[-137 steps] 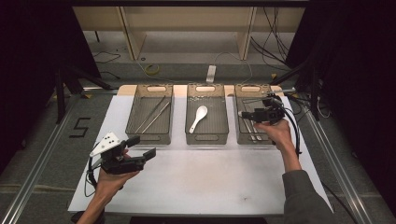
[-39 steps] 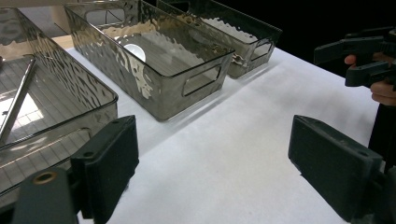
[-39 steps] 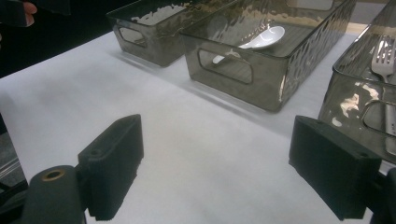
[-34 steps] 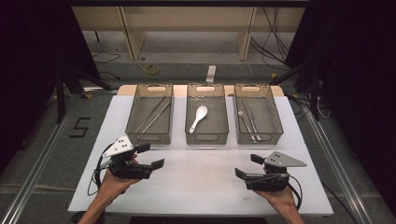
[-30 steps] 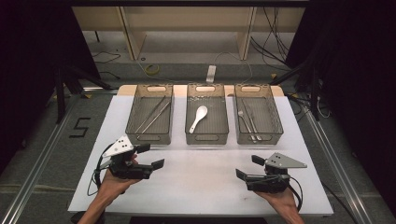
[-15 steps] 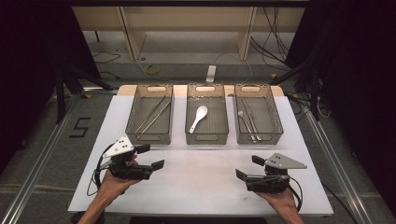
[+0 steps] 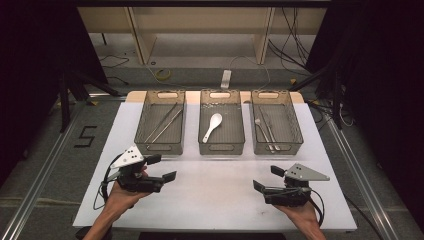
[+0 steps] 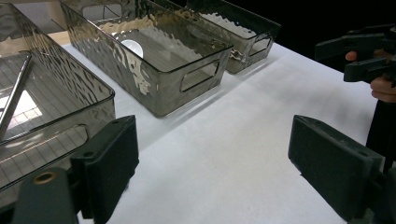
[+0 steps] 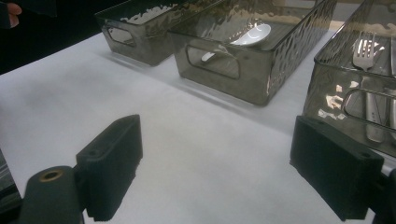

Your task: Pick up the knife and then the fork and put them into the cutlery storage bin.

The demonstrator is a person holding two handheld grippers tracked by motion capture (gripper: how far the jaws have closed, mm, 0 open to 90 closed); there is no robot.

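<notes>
High view: three smoky clear bins in a row at far side of white table (image 7: 210, 200). Left bin (image 7: 161, 121) with two long thin metal sticks, long axes running near-to-far, tilted slightly right. Middle bin (image 7: 221, 121) with white spoon (image 7: 212, 126), bowl at far end, handle toward near-left. Right bin (image 7: 276, 121) with fork and other metal cutlery (image 7: 265, 134), long axes near-to-far. Left tool (image 7: 162, 167) low over near-left of table, just in front of left bin, jaws spread, empty, pointing right toward table middle. Left hand (image 7: 122, 192) gripping from below, forearm entering bottom edge. Right tool (image 7: 267, 178) near-right of table, jaws spread, empty, pointing left. Right hand (image 7: 297, 210) under it, grey plate on top. Tools well apart, facing each other.

Left gripper view: own jaws wide apart over bare table, nothing between. Left bin (image 8: 56, 112) close at left with metal stick inside; middle bin (image 8: 154, 60) beyond, spoon as white blur through wall; right bin (image 8: 243, 37) farthest. Right tool (image 8: 359, 56) at upper right with fingers on it.

Right gripper view: own jaws wide apart, nothing held, white table below. Right bin (image 9: 355, 84) close at right, fork tines clear here, pointing away. Spoon (image 9: 247, 35) in middle bin (image 9: 243, 60), bowl up against far side. Left bin (image 9: 140, 32) farthest.
</notes>
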